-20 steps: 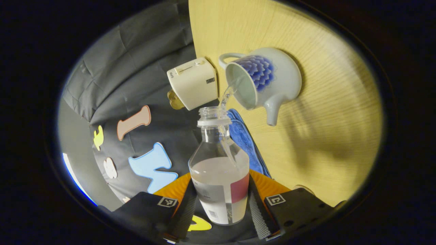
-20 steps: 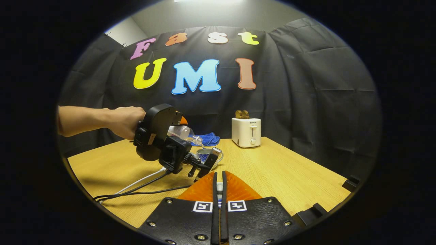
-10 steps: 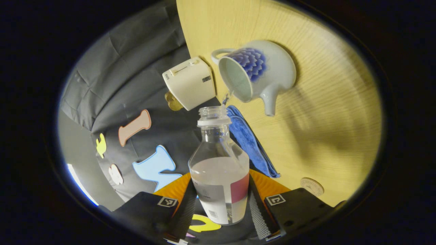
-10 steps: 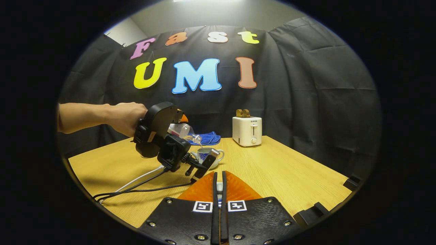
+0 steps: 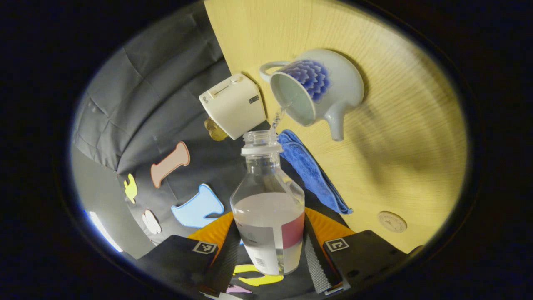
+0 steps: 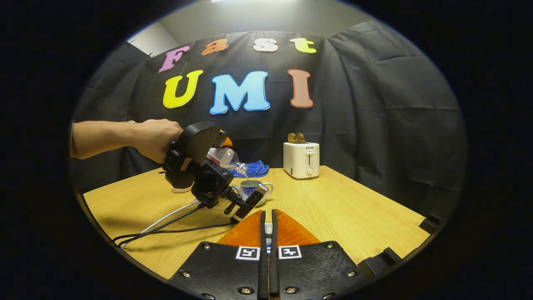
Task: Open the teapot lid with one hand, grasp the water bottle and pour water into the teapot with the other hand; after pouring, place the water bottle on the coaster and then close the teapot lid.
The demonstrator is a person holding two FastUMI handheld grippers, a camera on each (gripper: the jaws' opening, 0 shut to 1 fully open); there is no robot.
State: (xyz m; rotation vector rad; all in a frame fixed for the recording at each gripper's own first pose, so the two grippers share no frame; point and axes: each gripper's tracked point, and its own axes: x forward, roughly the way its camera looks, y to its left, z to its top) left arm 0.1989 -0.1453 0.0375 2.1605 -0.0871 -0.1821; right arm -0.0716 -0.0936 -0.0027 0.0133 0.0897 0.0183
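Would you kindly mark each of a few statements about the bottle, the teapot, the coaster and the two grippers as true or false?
1. The left gripper is shut on the water bottle. True.
2. The teapot has its lid on. False: its mouth is open and a thin stream of water runs from the bottle into it.
3. The water bottle stands on the coaster. False: the coaster lies bare on the table, apart from the bottle.
4. The right gripper has its fingers closed almost together. True; a small pale thing sits between them, hard to make out.
5. The blue cloth covers the toaster. False: it lies on the table beside it.
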